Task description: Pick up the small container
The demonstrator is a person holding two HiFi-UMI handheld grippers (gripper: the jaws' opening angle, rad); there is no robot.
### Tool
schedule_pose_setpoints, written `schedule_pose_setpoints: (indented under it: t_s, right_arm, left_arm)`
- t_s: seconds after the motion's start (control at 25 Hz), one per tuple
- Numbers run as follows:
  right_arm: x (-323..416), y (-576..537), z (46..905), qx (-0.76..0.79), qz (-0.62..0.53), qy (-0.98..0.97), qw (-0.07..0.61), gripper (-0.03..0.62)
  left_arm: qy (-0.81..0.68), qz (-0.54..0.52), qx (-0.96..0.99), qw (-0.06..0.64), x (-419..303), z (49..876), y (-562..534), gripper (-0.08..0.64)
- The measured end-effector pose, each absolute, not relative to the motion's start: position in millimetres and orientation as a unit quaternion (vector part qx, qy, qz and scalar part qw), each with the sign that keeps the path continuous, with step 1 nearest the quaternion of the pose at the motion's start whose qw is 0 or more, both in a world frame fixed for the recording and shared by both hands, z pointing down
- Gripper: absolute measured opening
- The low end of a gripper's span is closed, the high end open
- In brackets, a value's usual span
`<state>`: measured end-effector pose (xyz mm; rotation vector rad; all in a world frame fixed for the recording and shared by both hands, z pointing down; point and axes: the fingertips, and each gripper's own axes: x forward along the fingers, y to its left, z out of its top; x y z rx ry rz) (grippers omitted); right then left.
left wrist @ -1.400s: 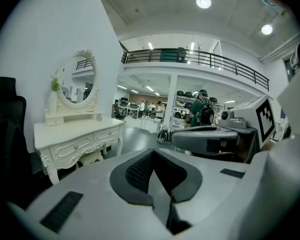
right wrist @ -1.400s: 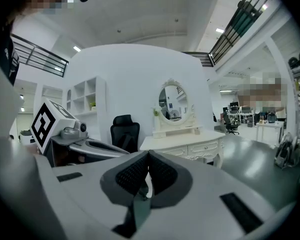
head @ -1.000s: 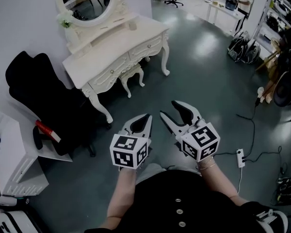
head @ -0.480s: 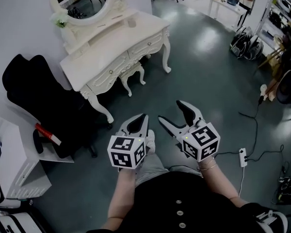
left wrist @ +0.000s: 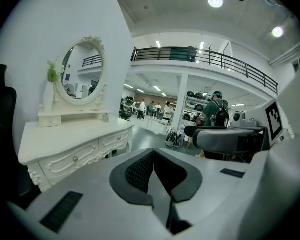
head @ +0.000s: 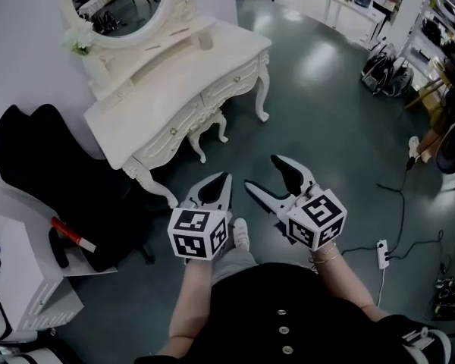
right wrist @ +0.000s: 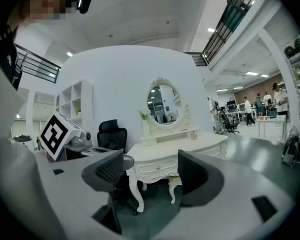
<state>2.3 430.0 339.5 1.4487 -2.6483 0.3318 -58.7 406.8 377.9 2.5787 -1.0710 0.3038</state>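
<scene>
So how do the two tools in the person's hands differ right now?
The left tool has its jaws pressed together, while the right tool has its jaws wide apart. The white dressing table shows between the right tool's jaws, but sits off to the side of the left tool's. Both tools hold nothing.

Dressing table glossy cream paint; floor smooth, shiny; chair matt black cloth.
</scene>
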Motion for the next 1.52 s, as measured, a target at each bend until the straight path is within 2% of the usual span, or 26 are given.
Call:
schedule_pose_setpoints:
  t_s: [0.6, 1.52]
  right_arm:
    - [-15.7, 249.4, 330.8, 0.483, 0.103, -0.868, 0.059, 0.325]
    - [9.7, 149.2, 352.1, 0.491, 0.132, -0.859, 0.06, 0.341]
  left_arm:
    - [-0.37, 0.098, 0.911, 0.155, -80.0, 360.2, 223.9, 0.014]
    - [-0.37, 0.121, 0.902, 0.19, -59.8, 392.1, 137.3, 0.014]
